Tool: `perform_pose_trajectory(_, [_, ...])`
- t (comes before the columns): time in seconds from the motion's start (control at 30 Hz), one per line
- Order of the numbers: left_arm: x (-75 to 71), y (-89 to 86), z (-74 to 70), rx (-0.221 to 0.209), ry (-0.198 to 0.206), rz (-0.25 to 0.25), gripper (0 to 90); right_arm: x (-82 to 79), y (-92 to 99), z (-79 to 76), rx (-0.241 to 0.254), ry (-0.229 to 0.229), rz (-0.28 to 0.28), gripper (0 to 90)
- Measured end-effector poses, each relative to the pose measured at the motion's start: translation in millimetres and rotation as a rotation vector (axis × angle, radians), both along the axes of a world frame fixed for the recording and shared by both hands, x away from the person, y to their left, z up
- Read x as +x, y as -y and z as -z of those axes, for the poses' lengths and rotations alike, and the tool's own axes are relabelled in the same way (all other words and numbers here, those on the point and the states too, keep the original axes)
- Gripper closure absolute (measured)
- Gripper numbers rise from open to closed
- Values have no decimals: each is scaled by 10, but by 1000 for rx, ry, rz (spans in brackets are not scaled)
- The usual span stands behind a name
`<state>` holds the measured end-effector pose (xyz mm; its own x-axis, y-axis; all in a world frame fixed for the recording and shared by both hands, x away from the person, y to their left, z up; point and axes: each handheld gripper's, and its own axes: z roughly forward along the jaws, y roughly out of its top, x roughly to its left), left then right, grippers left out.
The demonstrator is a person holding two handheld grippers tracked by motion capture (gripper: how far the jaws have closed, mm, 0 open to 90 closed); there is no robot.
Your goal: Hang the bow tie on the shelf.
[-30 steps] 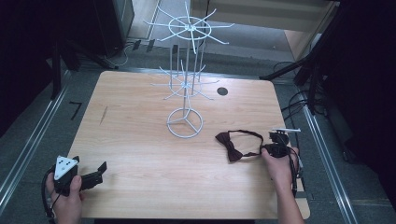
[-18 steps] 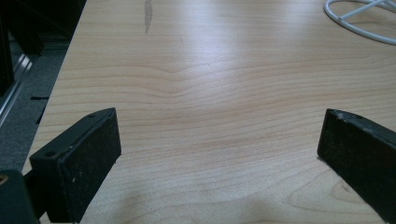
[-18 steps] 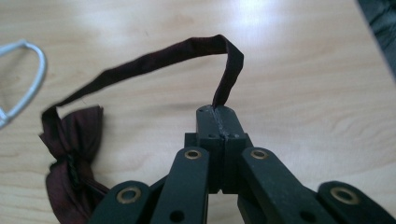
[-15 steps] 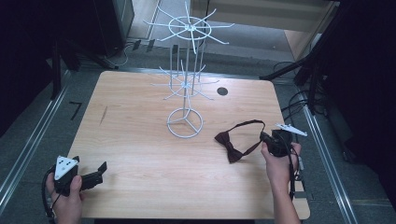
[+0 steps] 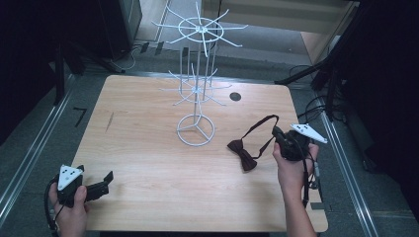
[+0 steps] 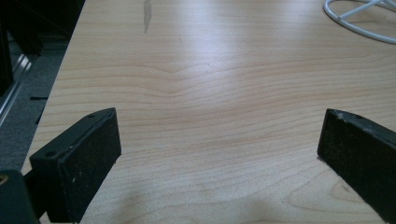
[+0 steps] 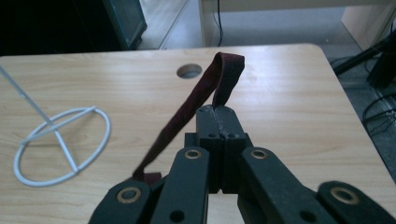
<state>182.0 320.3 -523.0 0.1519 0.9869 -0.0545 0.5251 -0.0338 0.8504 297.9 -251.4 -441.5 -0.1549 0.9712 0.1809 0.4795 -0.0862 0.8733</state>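
Observation:
A dark red bow tie (image 5: 243, 153) hangs off its strap (image 5: 259, 125) at the right of the wooden table (image 5: 148, 148). My right gripper (image 5: 277, 133) is shut on that strap and holds it lifted, the bow still low by the table. In the right gripper view the jaws are pressed together on the strap (image 7: 196, 100), which loops above my right gripper (image 7: 218, 110). At the table's near left corner my left gripper (image 5: 107, 177) stays open and holds nothing. In the left gripper view my left gripper (image 6: 219, 140) has bare wood between its wide jaws.
A white wire display stand (image 5: 196, 74) with spoked arms rises from a ring base (image 5: 196, 130) at the table's middle back. A round cable hole (image 5: 235, 97) lies behind the bow tie. Metal rails (image 5: 29, 148) run along both sides of the table.
My right gripper has risen and shifted a little right with the strap, pulling the bow tie's strap up off the table. The left gripper has kept still.

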Motion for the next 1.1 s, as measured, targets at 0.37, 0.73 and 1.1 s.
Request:
perform_pose_trajectory(0.37, [0, 0, 0, -1, 0, -2, 1, -44, -161, -286, 7, 104, -30, 900])
perform_pose_trajectory(0.73, [2, -3, 0, -2, -3, -1, 1, -67, -337, -516, 10, 168, -67, 900])
perform_pose_trajectory(1.1, [2, -6, -1, -4, -4, 0, 1, -35, -542, -655, 15, 195, -99, 900])
